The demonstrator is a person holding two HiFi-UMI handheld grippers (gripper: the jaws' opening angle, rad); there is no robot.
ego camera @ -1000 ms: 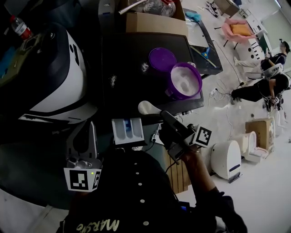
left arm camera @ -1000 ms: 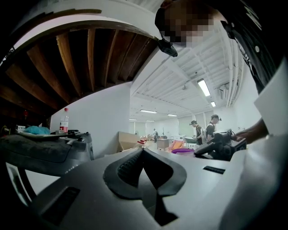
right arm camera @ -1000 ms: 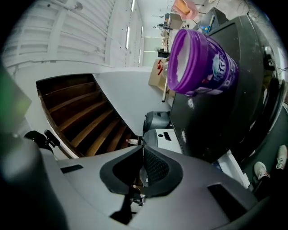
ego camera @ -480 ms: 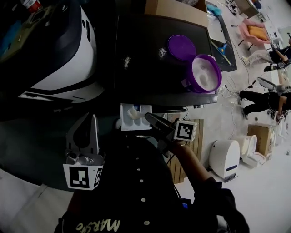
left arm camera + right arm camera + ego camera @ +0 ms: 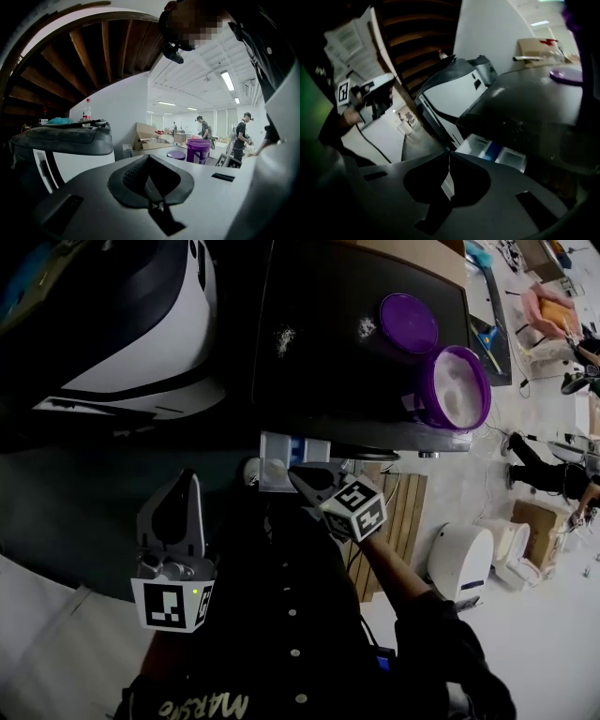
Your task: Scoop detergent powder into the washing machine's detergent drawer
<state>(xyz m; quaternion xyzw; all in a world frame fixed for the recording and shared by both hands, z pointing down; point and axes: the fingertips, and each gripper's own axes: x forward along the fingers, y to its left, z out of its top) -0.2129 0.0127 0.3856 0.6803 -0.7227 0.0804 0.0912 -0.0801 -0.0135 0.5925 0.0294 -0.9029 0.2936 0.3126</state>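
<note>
The washing machine's white detergent drawer [image 5: 292,456] [image 5: 492,152] stands pulled out under the dark lid [image 5: 337,371]; it has a blue compartment. My right gripper [image 5: 298,476] [image 5: 449,157] is at the drawer's front edge, shut on the handle of a white scoop [image 5: 277,469] [image 5: 448,180]. The scoop's bowl lies over the drawer's left part; its contents are hidden. A purple tub of white powder [image 5: 457,387] [image 5: 198,149] stands on the lid's right end, its purple lid [image 5: 408,322] beside it. My left gripper [image 5: 178,512] [image 5: 149,157] hangs low at the left, shut and empty.
Spilled powder [image 5: 283,336] dots the machine's top. A white and black appliance [image 5: 141,334] [image 5: 61,150] stands left of the machine. A wooden pallet [image 5: 394,521] and a white device [image 5: 464,563] sit on the floor at right. People stand in the far room [image 5: 241,133].
My right gripper carried the scoop from beside the purple tub down and left to the drawer. The left gripper has stayed where it was.
</note>
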